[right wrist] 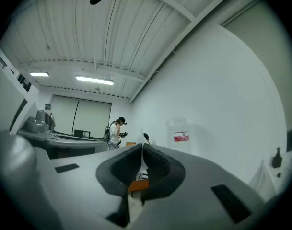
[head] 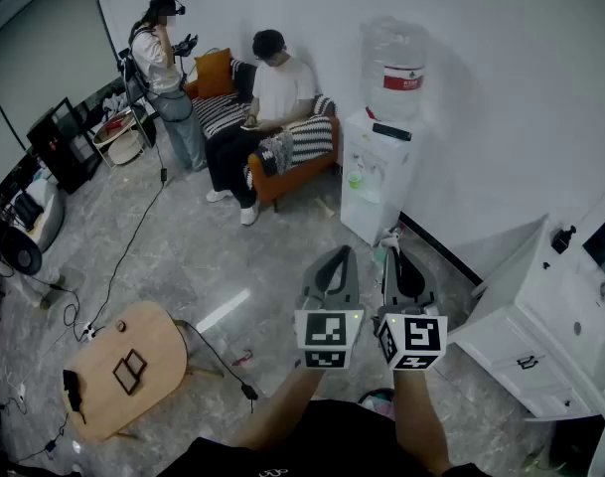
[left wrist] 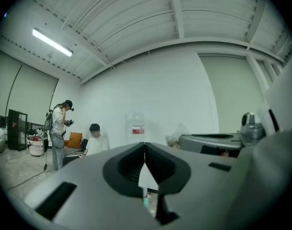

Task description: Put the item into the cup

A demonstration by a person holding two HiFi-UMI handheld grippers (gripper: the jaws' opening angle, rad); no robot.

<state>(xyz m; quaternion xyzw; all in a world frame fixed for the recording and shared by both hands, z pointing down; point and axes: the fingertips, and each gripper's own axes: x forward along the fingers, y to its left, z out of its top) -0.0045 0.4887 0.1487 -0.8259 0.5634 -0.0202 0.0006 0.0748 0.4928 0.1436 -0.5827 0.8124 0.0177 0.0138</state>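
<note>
Both grippers are closed and empty, held out over the floor; the task looks not yet begun.
Your left gripper and right gripper sit side by side near you, each with its jaws pressed together at the tips and nothing between them. Just beyond them a water dispenser stands against the far wall. Farther left is a sofa with a seated person. A small wooden table sits near left. No cup or item shows in any view, so finding, grasping and placing likely all remain.
</note>
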